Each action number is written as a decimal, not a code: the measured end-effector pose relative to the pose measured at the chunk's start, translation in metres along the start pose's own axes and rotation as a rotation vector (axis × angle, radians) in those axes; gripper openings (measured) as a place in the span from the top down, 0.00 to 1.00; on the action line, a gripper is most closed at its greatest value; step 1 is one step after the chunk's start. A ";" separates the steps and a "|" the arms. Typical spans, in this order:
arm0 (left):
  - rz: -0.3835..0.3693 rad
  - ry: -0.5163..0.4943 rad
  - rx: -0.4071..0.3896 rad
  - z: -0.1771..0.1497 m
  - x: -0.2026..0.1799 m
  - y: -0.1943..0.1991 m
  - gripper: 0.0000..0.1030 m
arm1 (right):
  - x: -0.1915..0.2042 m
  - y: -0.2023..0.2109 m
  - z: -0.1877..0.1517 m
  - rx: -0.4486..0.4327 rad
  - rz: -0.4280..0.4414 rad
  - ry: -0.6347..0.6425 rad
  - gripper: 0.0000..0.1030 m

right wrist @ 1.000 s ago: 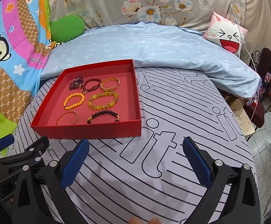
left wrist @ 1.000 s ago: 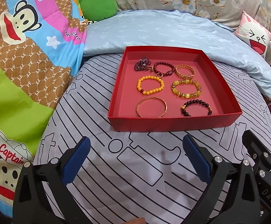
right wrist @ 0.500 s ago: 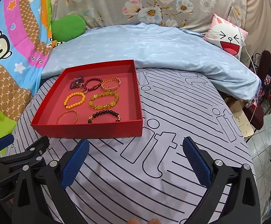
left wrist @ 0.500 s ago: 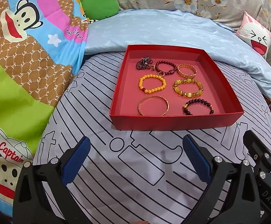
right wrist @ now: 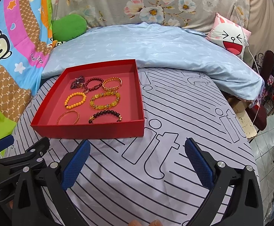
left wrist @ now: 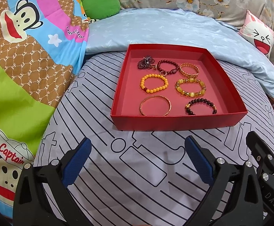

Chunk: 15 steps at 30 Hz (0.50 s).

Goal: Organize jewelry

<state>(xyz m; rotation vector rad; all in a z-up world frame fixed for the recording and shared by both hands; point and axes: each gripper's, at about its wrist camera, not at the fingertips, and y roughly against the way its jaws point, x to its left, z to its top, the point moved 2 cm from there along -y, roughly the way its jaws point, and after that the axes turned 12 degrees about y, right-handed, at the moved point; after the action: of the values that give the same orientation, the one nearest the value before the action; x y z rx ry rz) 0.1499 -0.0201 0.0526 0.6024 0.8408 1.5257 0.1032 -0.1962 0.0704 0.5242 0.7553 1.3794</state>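
Observation:
A shallow red tray (left wrist: 174,125) (right wrist: 87,130) lies on the striped bedsheet and holds several bracelets in rows. Among them are an orange bead bracelet (left wrist: 154,83) (right wrist: 75,100), a thin gold bangle (left wrist: 155,108) (right wrist: 68,117), a yellow stone bracelet (left wrist: 190,87) (right wrist: 105,100) and a dark bead bracelet (left wrist: 201,106) (right wrist: 105,116). My left gripper (left wrist: 138,160) hangs open in front of the tray's near wall, holding nothing. My right gripper (right wrist: 137,160) is open too, just right of the tray's near corner. Each gripper's black frame shows at the edge of the other's view.
A folded light-blue quilt (left wrist: 165,28) (right wrist: 155,45) lies behind the tray. A cartoon blanket (left wrist: 23,60) rises on the left, with a green cushion (left wrist: 101,5) and a pink rabbit pillow (right wrist: 229,35) at the back. The bed's right edge (right wrist: 250,141) drops to a tiled floor.
Both grippers have drawn back and lifted slightly, so the tray sits a little farther away and higher in both views. The fingers stay open and the jewelry has not moved.

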 end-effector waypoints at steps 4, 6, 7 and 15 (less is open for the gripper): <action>0.000 -0.001 0.005 0.000 0.000 -0.001 0.08 | 0.001 -0.002 -0.001 0.002 -0.001 0.002 0.06; 0.003 -0.003 0.005 -0.001 0.000 -0.002 0.08 | 0.001 -0.002 -0.001 0.003 0.000 0.002 0.06; 0.003 -0.002 0.005 -0.001 0.000 -0.002 0.08 | 0.001 -0.003 -0.002 0.003 0.000 0.003 0.06; 0.006 0.002 -0.007 0.000 0.003 -0.001 0.08 | 0.002 -0.003 -0.003 0.004 0.000 0.004 0.06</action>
<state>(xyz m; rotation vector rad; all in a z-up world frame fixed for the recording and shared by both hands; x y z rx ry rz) 0.1498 -0.0176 0.0515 0.5983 0.8356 1.5343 0.1034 -0.1954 0.0660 0.5244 0.7612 1.3801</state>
